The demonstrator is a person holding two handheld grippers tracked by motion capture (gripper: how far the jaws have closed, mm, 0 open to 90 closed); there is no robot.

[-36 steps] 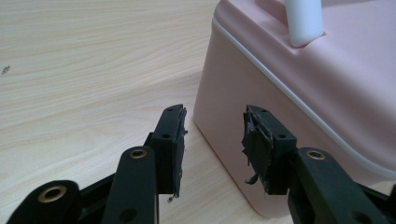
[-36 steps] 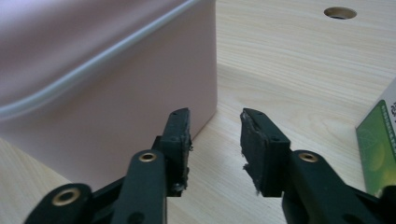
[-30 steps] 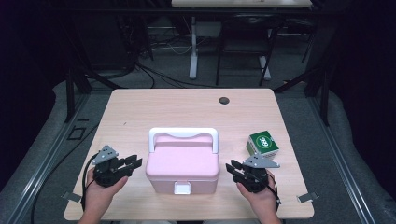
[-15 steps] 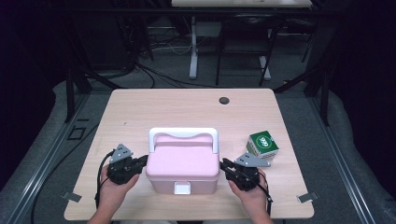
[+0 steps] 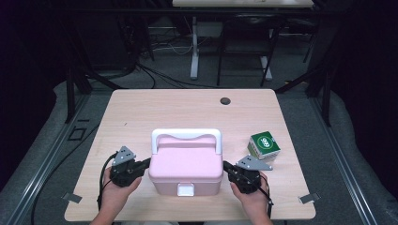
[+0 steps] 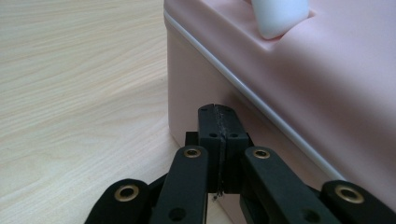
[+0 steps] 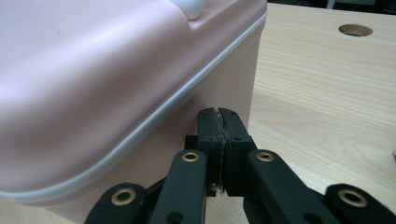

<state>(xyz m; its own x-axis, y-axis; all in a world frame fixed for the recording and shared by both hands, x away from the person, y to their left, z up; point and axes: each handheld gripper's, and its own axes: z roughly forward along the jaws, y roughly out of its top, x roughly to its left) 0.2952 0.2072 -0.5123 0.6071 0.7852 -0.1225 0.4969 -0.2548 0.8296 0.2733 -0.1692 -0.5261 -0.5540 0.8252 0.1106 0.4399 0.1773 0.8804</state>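
Note:
A pink lidded box (image 5: 186,161) with a white handle (image 5: 186,136) and a white front latch (image 5: 185,189) stands near the table's front edge. My left gripper (image 5: 143,165) points at the box's left wall. Its jaws have just closed, pads pressed together with nothing between them (image 6: 219,126), and the tip is against or just off the pink wall (image 6: 196,98) below the lid seam. My right gripper (image 5: 228,168) mirrors this at the right wall. It has also just closed on nothing (image 7: 218,123), right by the box wall (image 7: 224,79).
A green and white cube-shaped carton (image 5: 264,145) sits on the table just behind my right gripper. A round cable hole (image 5: 225,101) lies at the far side of the wooden table (image 5: 155,112). Black frame legs and cables stand beyond the table.
Both grippers have edged inward toward the box's side walls, and their jaws have gone from partly open to shut. The box and carton have not moved.

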